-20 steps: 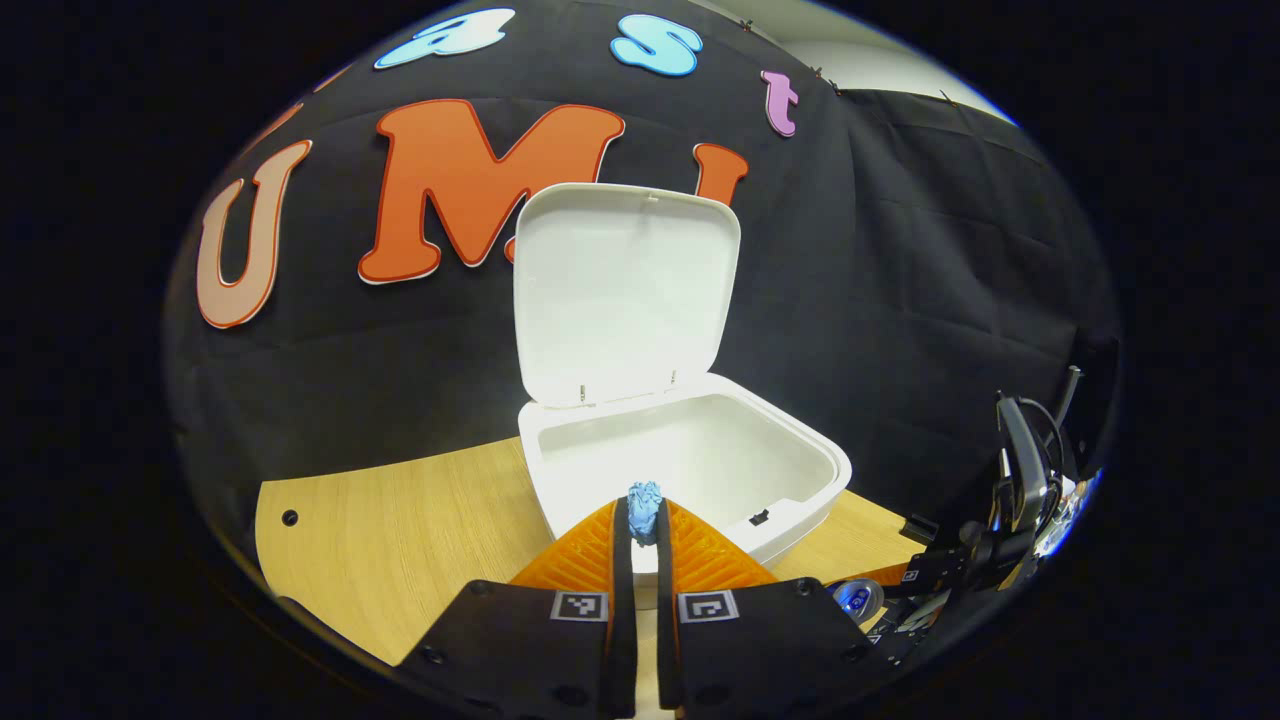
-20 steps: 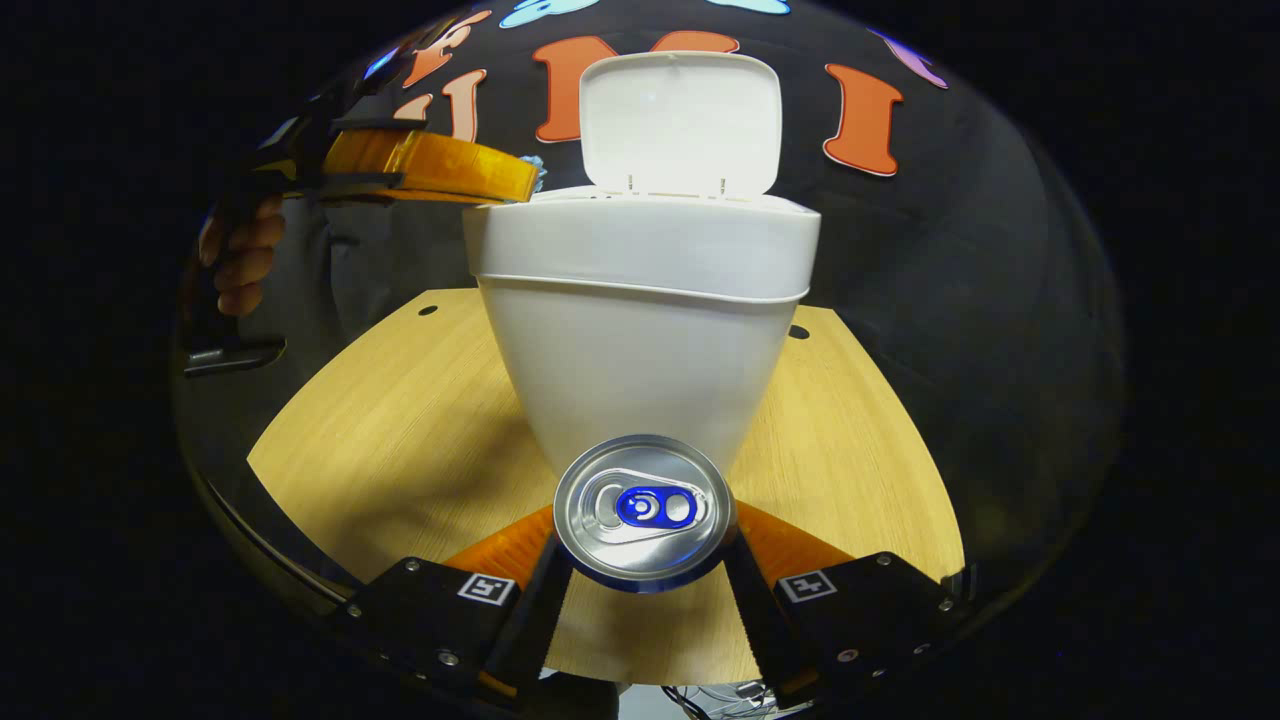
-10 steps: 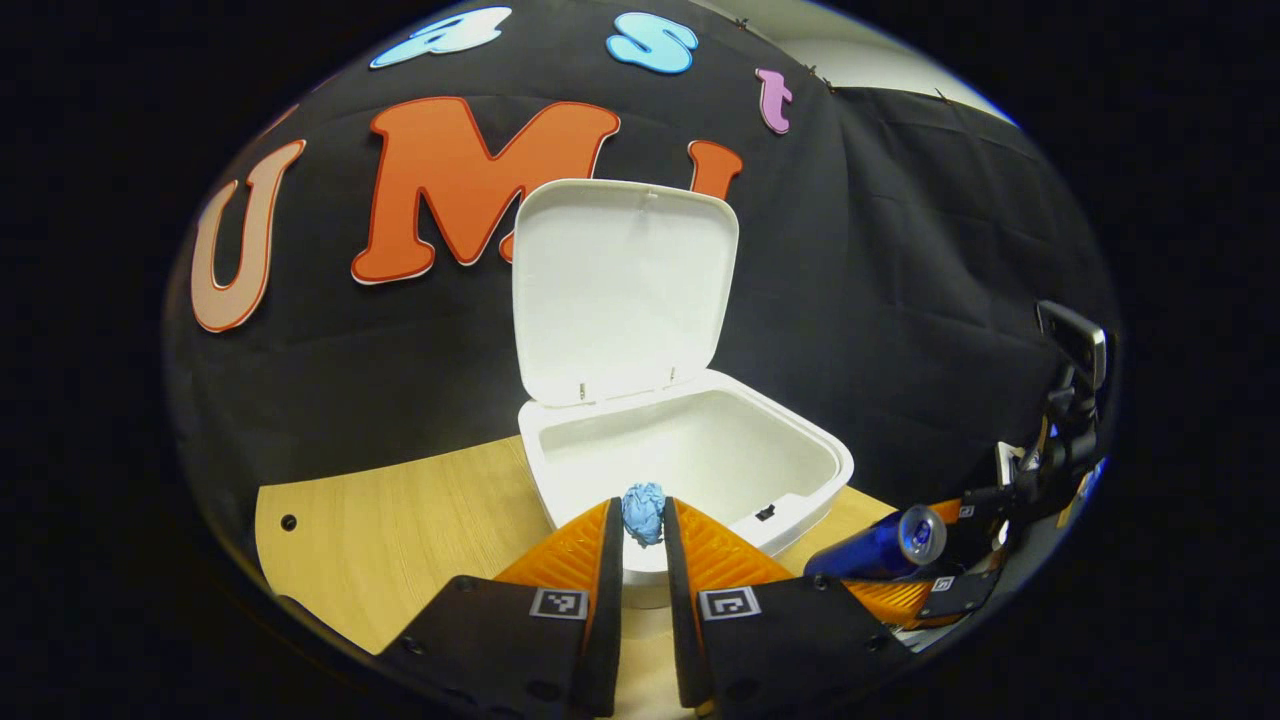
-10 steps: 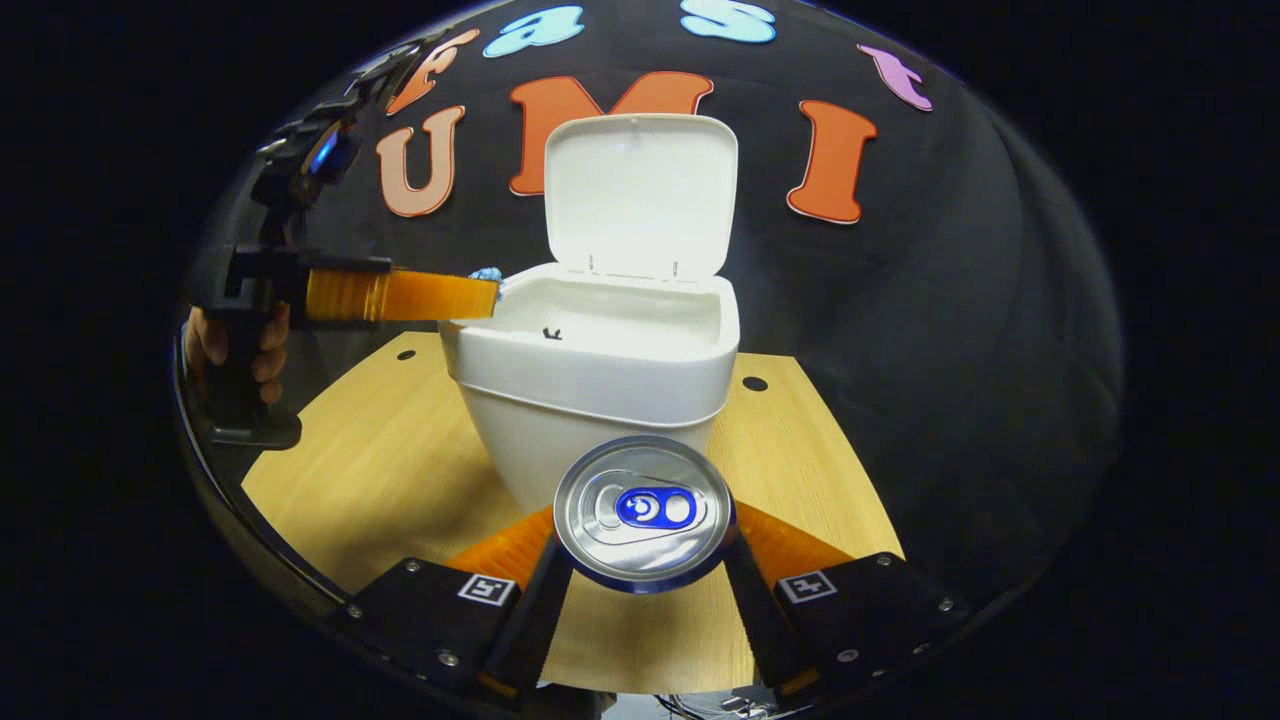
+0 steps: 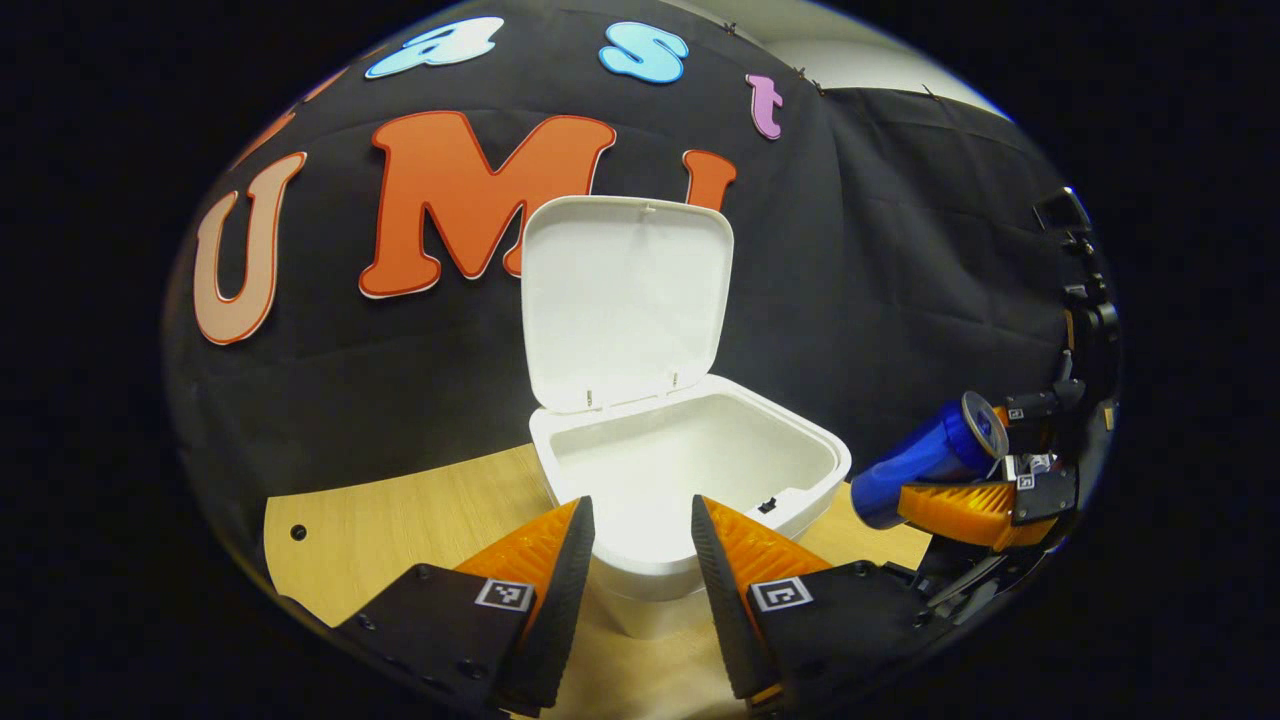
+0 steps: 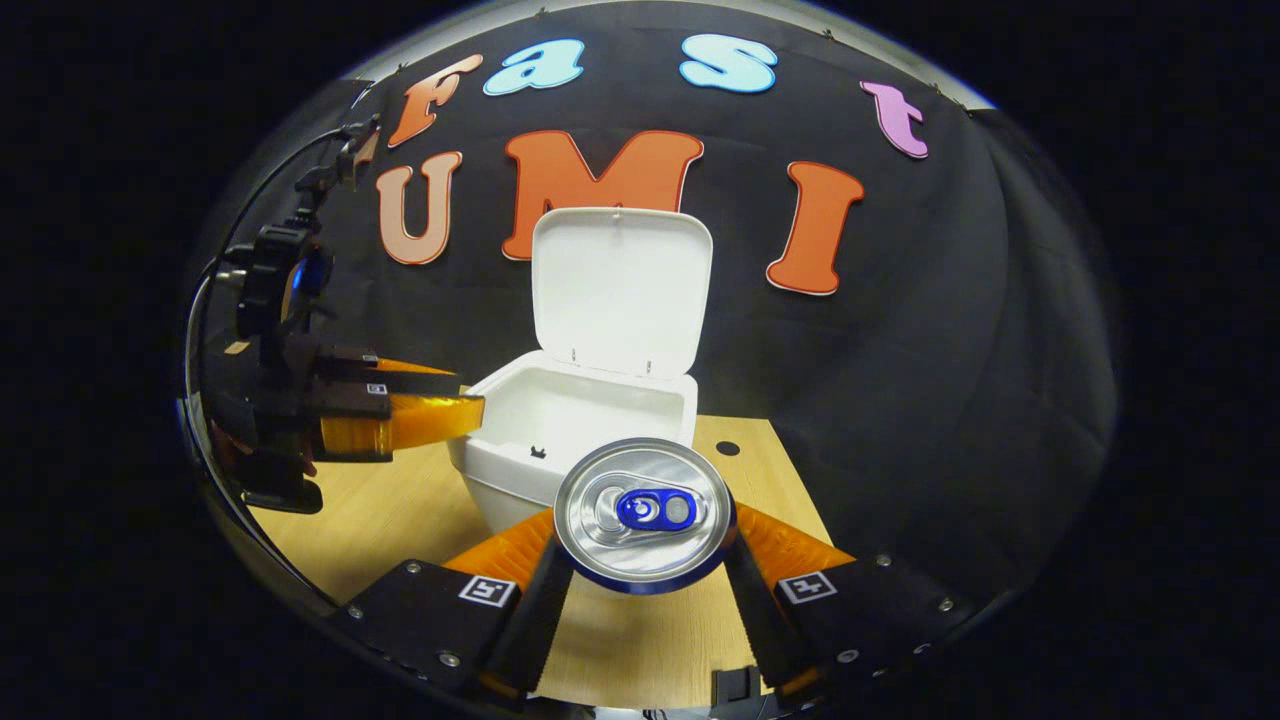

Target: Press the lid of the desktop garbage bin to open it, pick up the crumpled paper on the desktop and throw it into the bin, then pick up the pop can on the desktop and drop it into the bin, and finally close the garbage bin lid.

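- In the left gripper view, my left gripper (image 5: 635, 530) sits at the bottom centre of the frame with its fingers spread wide apart and nothing between them.
- Just beyond those fingers stands the white bin (image 5: 800, 450), on the wooden table (image 5: 400, 510); its mouth is open, and what I can see of its inside is bare white wall.
- The bin's lid (image 5: 625, 295) stands upright behind the opening, hinged at the back edge, in the middle of the frame.
- At the right edge of the same view, my right gripper (image 5: 965, 480) holds the blue can (image 5: 925, 460) raised off the table, tilted, its silver top pointing to the upper right.
- In the right gripper view, the can (image 6: 645, 515) sits at the bottom centre, its silver top and blue tab facing the camera, with one finger pressed against each side of it.
- Behind the can in that view, the bin (image 6: 500, 480) sits mid-frame with the lid (image 6: 620, 290) raised above it.
- At the left of that view, my left gripper (image 6: 465, 410) reaches in level, its tips just beside the bin's near rim.
- I cannot tell where the crumpled paper is.
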{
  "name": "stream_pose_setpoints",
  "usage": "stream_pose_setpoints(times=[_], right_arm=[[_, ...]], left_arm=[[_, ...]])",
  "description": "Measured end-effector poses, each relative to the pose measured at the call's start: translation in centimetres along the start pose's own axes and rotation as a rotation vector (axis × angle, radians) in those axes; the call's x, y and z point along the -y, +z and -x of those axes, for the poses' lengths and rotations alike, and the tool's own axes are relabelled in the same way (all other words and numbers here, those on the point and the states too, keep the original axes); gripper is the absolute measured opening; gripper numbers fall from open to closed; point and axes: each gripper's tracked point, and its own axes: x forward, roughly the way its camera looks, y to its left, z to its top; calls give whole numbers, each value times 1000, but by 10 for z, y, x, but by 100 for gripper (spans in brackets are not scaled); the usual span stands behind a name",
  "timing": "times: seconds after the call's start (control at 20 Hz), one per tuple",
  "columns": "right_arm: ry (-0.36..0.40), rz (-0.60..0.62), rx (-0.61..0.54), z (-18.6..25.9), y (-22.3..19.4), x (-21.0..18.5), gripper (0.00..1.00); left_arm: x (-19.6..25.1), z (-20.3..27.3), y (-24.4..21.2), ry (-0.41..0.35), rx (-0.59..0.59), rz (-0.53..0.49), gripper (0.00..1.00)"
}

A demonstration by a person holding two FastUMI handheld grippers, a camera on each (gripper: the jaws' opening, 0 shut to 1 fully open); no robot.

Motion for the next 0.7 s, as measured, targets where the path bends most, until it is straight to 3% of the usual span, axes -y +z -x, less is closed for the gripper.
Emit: stream_pose_setpoints(times=[0.1, 0.25, 0.4, 0.7], right_arm=[[12, 10, 25, 2, 13, -2, 80], [29, 43, 42, 5, 28, -6, 80], [54, 46, 66, 3, 43, -7, 80], [91, 59, 87, -15, 59, -13, 80]], left_arm=[[-7, 6, -1, 16, 4, 7, 73], [-21, 19, -1, 47, 27, 19, 73], [-30, 25, -1, 82, 34, 33, 80], [-49, 38, -5, 138, 47, 57, 80]])
